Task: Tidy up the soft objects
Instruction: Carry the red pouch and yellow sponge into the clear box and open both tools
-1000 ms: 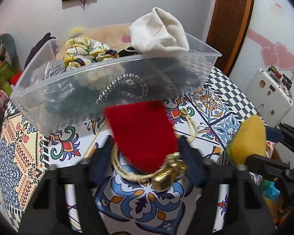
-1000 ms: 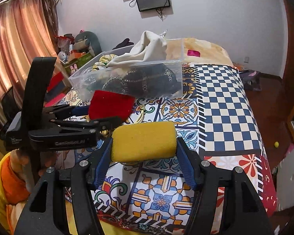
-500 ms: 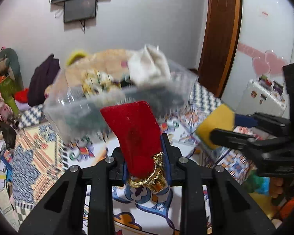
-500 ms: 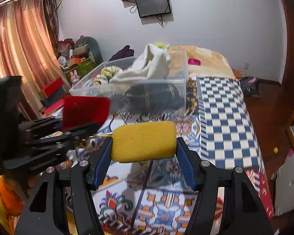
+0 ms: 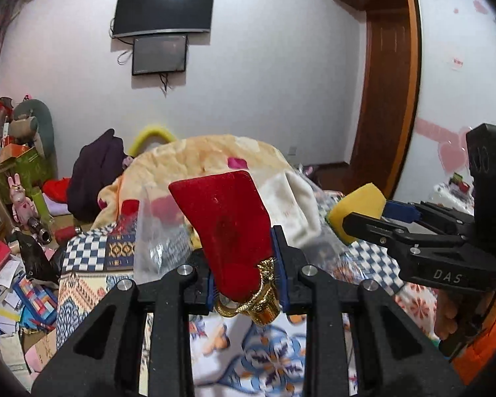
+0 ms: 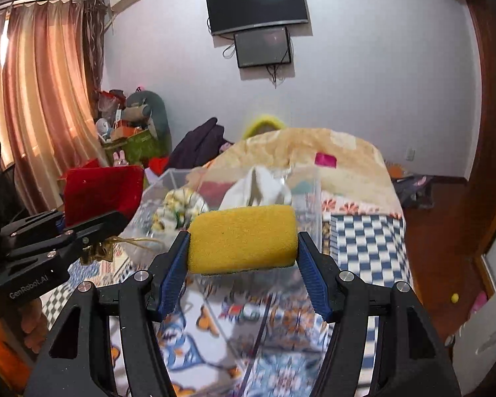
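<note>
My left gripper (image 5: 244,284) is shut on a red velvet pouch (image 5: 226,228) with a gold cord, held up above the bed. My right gripper (image 6: 243,266) is shut on a yellow sponge (image 6: 243,238); the sponge also shows at the right of the left wrist view (image 5: 357,208). The pouch also shows at the left of the right wrist view (image 6: 104,195). Ahead of both stands a clear plastic bin (image 6: 310,198) holding a white cloth (image 6: 258,188), a yellow patterned scrunchie (image 6: 178,203) and other soft items. The bin is blurred behind the pouch in the left wrist view (image 5: 158,238).
The bin stands on a bed with a patterned quilt (image 6: 367,244) and a beige blanket (image 6: 297,147) behind it. Clutter and boxes lie on the floor at the left (image 5: 20,281). A TV (image 6: 256,3) hangs on the far wall; a wooden door (image 5: 383,99) is at the right.
Both grippers have risen with their loads. The left gripper closed tighter on the pouch. The bin now sits lower and farther in both views.
</note>
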Motion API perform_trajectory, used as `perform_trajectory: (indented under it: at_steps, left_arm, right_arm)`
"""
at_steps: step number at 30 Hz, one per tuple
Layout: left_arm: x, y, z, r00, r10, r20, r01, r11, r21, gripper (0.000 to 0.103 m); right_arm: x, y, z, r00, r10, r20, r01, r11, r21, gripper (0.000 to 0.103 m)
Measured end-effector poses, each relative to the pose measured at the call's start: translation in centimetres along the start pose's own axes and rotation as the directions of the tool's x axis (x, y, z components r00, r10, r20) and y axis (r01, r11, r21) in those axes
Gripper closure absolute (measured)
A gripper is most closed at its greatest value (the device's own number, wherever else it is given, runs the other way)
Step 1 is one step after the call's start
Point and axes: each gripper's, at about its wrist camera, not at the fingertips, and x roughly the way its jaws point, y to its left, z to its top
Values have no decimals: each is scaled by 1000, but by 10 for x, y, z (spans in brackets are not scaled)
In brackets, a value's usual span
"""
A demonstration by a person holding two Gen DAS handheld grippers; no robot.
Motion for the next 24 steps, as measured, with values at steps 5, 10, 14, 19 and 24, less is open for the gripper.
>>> perform_trajectory:
  at_steps: [5,10,14,19,24]
  left_arm:
    - [26,2,8,1000,16,-17,-16,1000,-8,75]
    - [54,3,12,998,30,-51,-30,1000,4,75]
    - [76,9,4,994,70,-85,-70,998,-2,75]
    - [82,11,1,993,84,-80,-85,996,0,74]
    - [87,15,0,992,81,-94,-81,997,2,67]
  right_arm:
    - [19,-3,7,1000,-11,-5,11,1000,2,43]
    - [37,-5,6,999,-12,-39,13,1000,10,43]
    - [48,-8,3,998,-10,-69,11,1000,19,43]
    - [53,-8,1,995,-6,-97,8,1000,15,41]
    - [62,-4,-1,992,-25,-121,25,1000,-7,41]
